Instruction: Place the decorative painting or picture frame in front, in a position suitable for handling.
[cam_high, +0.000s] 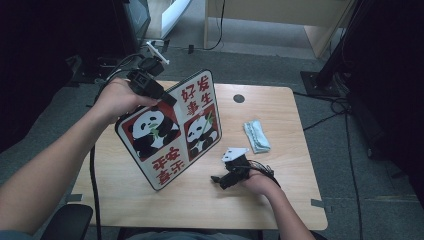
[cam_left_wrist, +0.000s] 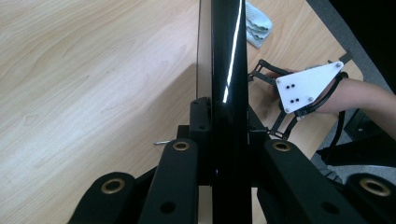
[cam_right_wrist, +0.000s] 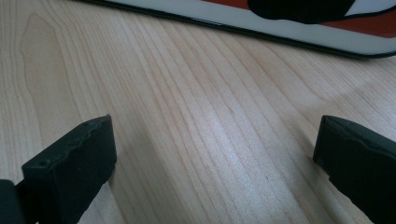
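the left hand-held gripper (cam_high: 167, 97) clamps the panda board (cam_high: 172, 130) by its top edge, tilted on the surface (cam_high: 280, 200). the right hand-held gripper (cam_high: 216, 179) rests wide open nearby. next, probably lowering the board flat, slowly.

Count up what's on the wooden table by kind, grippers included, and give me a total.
Panda board, standing tilted on its lower edge: 1
Light blue-green cloth: 1
Grippers: 2, the left gripper shut on the board's top edge, the right gripper open
Total: 4
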